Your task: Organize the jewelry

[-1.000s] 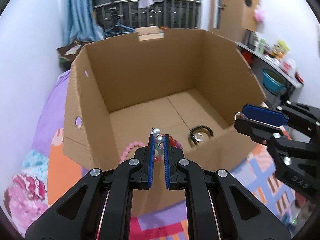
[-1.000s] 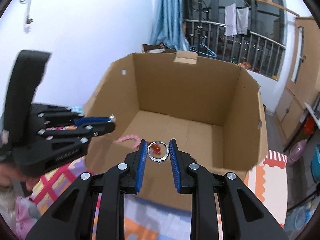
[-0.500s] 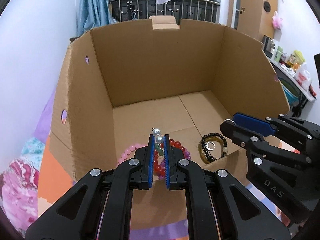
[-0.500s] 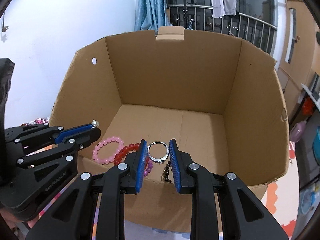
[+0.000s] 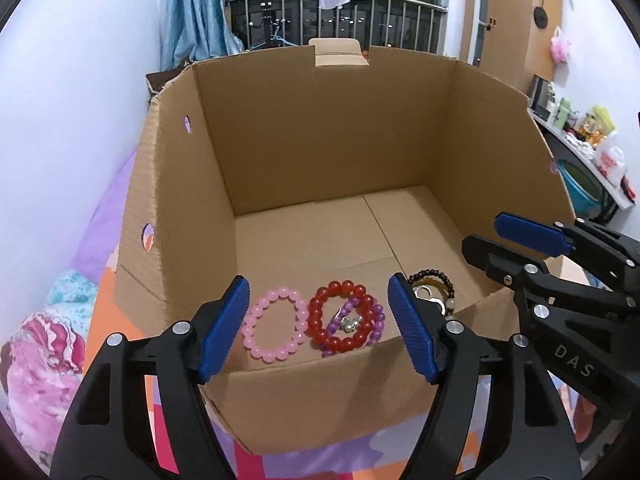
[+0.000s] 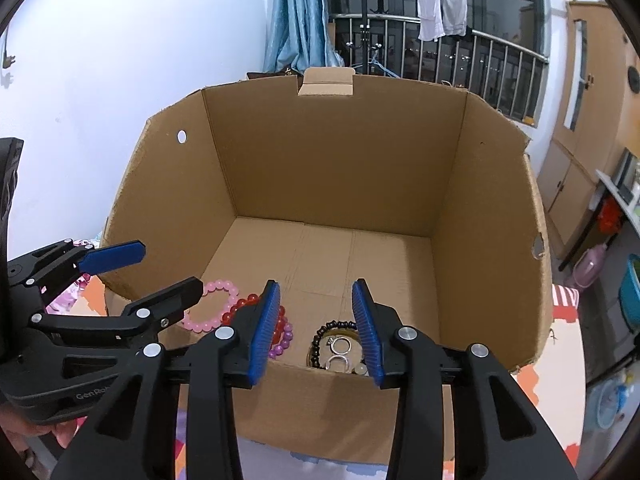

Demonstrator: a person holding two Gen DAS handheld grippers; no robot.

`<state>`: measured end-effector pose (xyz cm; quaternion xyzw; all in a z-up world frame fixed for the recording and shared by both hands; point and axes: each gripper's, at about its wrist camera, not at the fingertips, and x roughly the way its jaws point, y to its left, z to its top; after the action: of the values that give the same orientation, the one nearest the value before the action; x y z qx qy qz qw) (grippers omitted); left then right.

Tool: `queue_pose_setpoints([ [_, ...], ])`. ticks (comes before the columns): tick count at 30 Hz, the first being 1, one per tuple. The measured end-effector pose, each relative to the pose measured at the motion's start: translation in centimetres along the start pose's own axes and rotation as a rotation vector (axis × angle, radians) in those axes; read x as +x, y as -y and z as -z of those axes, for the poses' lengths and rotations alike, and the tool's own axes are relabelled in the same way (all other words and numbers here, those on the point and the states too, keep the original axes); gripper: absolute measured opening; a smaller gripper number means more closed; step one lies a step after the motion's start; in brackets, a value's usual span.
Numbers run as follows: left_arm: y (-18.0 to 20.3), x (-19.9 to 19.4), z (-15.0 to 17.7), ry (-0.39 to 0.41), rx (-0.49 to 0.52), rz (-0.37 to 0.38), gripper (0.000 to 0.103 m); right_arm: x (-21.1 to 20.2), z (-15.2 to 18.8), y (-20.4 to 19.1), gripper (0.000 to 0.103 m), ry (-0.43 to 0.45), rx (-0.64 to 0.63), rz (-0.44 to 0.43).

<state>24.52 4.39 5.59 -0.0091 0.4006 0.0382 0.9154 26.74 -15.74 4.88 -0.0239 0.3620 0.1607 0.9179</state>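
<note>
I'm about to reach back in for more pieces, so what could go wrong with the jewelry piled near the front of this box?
The red bracelet overlaps the purple bracelet around a small silver piece, so they may tangle. The silver rings inside the black bracelet could get lost. Both opening grippers crowd the cardboard box front.

The right gripper (image 5: 486,240) has "DAS" printed in pale letters on the side of its black body, seen from the left wrist. The left gripper (image 6: 168,268) shows "GenRob" on its black body, the word running on behind the other gripper's arm. Nothing else reads clearly.
</note>
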Motion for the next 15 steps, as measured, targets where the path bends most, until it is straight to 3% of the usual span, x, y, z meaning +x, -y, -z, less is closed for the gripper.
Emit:
queue_pose_setpoints([
  [15,-0.6,-1.1,0.1,0.003,-0.004,-0.018,0.069,-1.2,0.1,0.7,0.04,0.008,0.001,0.016],
])
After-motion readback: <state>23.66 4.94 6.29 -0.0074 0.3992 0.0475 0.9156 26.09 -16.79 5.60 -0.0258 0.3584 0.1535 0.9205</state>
